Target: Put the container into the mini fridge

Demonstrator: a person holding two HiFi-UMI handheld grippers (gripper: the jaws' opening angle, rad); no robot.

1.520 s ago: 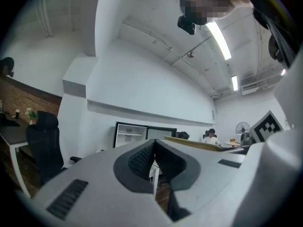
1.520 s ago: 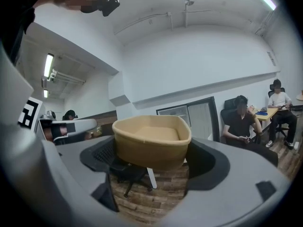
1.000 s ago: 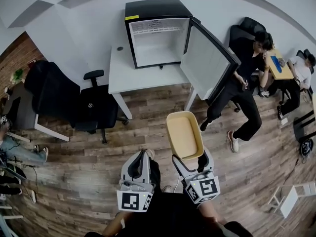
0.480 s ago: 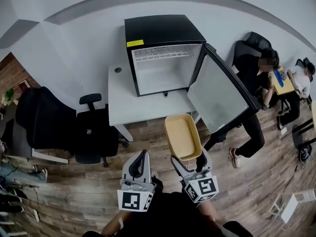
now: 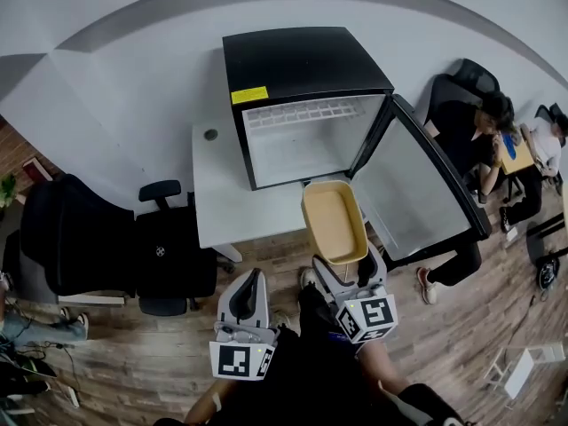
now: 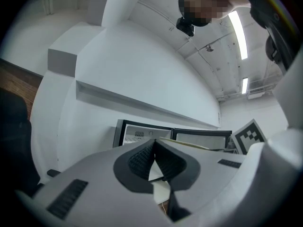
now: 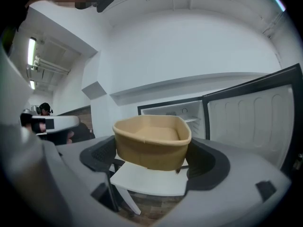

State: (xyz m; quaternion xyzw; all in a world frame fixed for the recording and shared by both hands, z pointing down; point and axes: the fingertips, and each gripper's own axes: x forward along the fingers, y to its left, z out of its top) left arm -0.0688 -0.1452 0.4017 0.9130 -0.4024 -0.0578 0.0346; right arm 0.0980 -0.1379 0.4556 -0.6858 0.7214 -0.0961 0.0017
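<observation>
- The left hand-held gripper (image 5: 255,276) is held low and close to the body, pointing forward. In the left gripper view its jaws (image 6: 154,144) are seen pressed together at the tips, with nothing between them.
- The right hand-held gripper (image 5: 342,269) is held just beside it and reaches a little further forward. Its marker cube is turned up towards the head camera.
- In the right gripper view the jaws of this hand-held gripper (image 7: 152,159) are seen spread wide and clamped on the two sides of a tan container (image 7: 151,141).
- The container (image 5: 333,223) is carried upright and open-topped in the air. Its far end is seen over the front edge of the white surface (image 5: 222,193), in front of the fridge opening and outside it.
- A black office chair (image 5: 169,247) is seen on the wooden floor, left of the surface.
- The black mini fridge (image 5: 302,60) is stood on the surface against the white wall. Its door (image 5: 417,193) is swung wide open to the right, and a white interior is shown.
- Seated persons (image 5: 470,127) are seen at the far right, beyond the door.
</observation>
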